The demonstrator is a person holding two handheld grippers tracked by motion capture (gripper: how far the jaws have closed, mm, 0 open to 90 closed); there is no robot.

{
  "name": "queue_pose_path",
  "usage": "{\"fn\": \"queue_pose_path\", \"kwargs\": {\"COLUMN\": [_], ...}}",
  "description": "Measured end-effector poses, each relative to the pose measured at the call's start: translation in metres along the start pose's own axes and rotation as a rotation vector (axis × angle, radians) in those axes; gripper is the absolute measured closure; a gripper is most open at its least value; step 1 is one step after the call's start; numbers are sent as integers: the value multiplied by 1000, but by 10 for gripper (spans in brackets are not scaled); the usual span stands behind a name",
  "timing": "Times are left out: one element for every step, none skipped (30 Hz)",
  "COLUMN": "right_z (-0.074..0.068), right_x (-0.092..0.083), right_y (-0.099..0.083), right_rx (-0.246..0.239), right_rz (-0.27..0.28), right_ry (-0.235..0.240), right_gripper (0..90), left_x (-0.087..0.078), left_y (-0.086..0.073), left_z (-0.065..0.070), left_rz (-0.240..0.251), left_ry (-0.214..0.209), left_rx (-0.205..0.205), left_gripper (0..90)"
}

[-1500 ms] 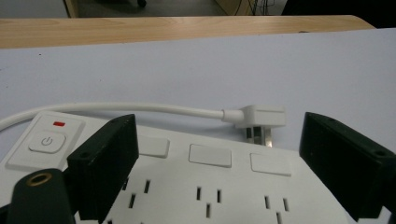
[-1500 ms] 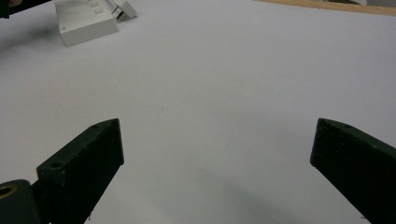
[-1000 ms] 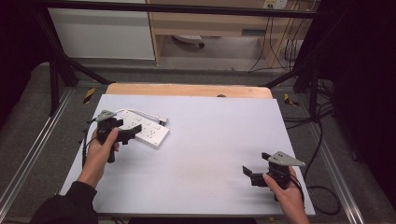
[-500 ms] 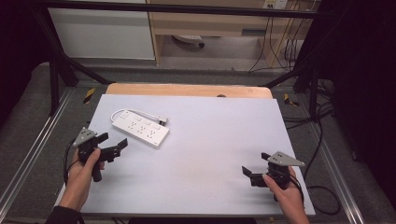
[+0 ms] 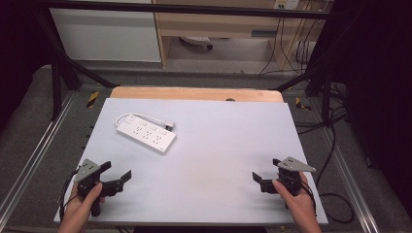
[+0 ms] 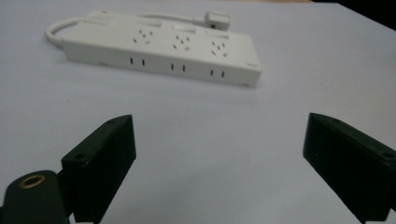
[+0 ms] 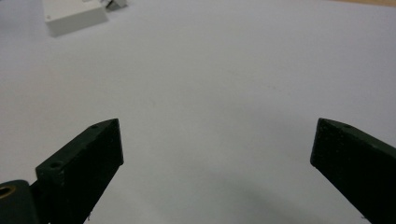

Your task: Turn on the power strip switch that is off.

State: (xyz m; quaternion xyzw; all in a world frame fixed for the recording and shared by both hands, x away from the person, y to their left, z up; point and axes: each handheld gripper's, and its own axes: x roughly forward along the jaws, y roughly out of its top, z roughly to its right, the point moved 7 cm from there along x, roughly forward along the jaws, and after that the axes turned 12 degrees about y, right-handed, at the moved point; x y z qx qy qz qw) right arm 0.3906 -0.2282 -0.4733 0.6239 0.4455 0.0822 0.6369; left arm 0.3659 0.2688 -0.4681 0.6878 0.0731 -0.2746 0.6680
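Left gripper withdrawn from the power strip to well short of it, jaws spread, empty. Right gripper far right of the strip, jaws likewise spread. Advised: re-approach squarely across the strip's narrow sides.

Grey floor, wooden cabinet behind

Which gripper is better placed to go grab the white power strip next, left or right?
Left. The left gripper sits on the power strip's side of the table, jaws open and facing it; the right gripper is across the table.
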Motion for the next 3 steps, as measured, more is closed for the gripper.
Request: {"fn": "queue_pose_path", "kwargs": {"right_z": [3, 6, 11], "right_x": [2, 5, 9], "right_y": [-1, -3, -6], "right_rx": [4, 16, 25], "right_rz": [-9, -24, -44], "right_ry": [-8, -19, -36], "right_gripper": [30, 30, 30], "left_x": [-2, -4, -5], "left_y": [-3, -5, -6], "left_z": [3, 5, 8], "left_rz": [-12, -15, -17], "left_ry": [-4, -2, 0], "left_rx": [14, 26, 35], "left_gripper": [93, 92, 92]}}
